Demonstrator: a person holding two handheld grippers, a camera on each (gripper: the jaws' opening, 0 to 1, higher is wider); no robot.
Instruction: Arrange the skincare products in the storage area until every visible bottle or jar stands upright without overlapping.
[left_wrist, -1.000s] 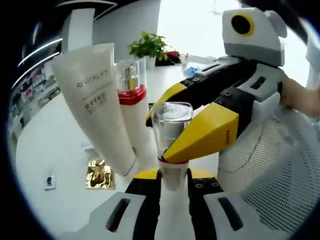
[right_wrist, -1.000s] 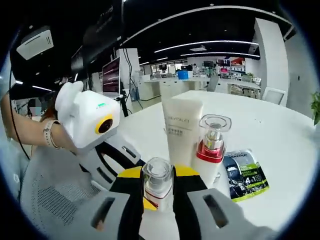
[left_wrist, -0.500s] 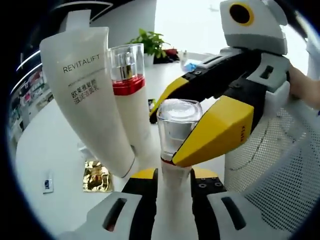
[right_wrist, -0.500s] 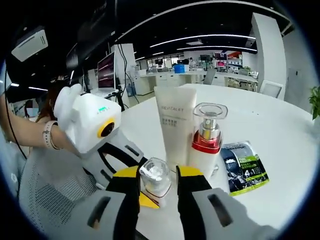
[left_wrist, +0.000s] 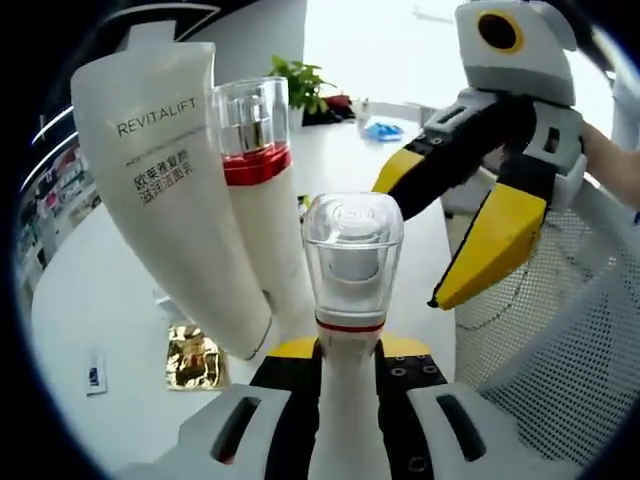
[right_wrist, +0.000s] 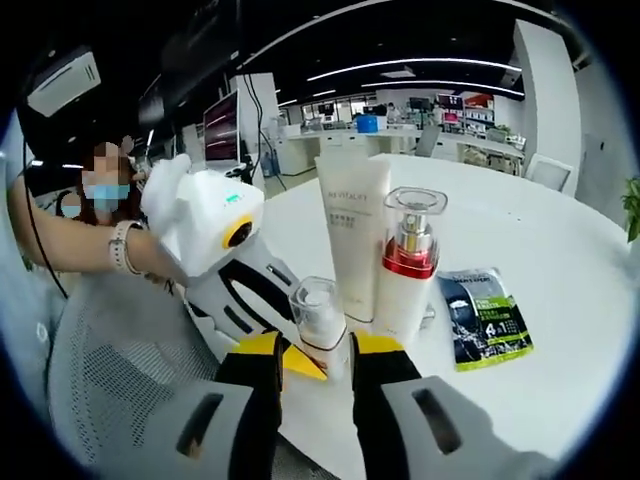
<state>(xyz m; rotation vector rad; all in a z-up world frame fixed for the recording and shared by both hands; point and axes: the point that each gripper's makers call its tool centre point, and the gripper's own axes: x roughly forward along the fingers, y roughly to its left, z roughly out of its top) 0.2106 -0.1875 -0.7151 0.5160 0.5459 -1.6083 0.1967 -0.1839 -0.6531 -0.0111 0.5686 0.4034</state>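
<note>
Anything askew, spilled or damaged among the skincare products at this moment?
No spill or damage shows. The small clear-capped bottle stands upright between the left tool's jaws. The white tube and red-collared pump bottle stand upright too. Two flat sachets, gold and green, lie loose on the table.

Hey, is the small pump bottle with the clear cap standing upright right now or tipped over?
Upright. The small pump bottle rises straight between the left gripper's jaws, clear cap on top, matching the white tube and red-collared bottle beside it.
</note>
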